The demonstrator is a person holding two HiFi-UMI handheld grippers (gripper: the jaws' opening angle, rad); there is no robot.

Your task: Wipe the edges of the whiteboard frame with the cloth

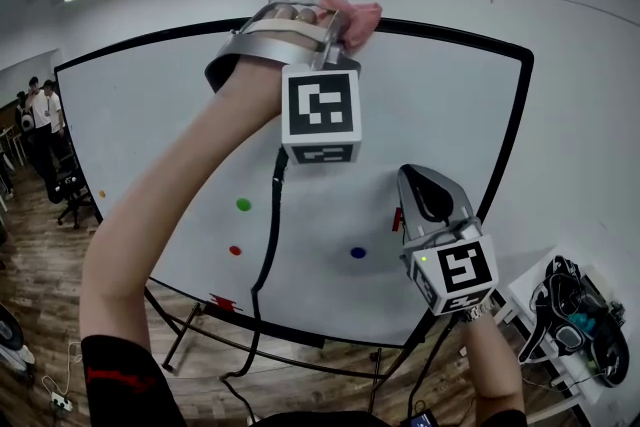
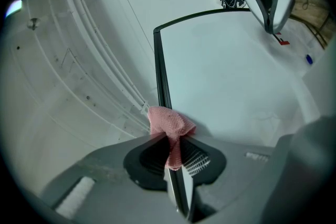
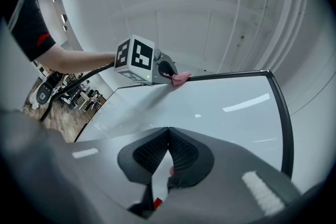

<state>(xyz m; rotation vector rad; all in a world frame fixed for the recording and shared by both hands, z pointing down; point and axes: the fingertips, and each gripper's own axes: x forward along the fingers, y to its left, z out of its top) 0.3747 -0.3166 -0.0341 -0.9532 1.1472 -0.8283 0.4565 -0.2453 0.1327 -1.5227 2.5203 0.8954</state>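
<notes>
Midway through the wipe, the left gripper [image 1: 318, 20] clamped the pink cloth [image 1: 356, 17] against the whiteboard frame [image 1: 470, 39] at its top edge. The right gripper [image 1: 428, 187], jaws together and empty, hovered near the frame's right side. The next move likely called for a steady slide toward the corner.

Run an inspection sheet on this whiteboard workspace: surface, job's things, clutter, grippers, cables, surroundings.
Surface: whiteboard, white, with a black frame.
Job's things: pink cloth against the frame's top edge.
Clutter: green dot, red dot, blue dot on the board.
Grippers: left gripper shut on the cloth; right gripper shut, empty, by the board's lower right.
Cables: black cable hangs from the left gripper across the board.
Surroundings: white wall, wood floor, gear at right.
</notes>
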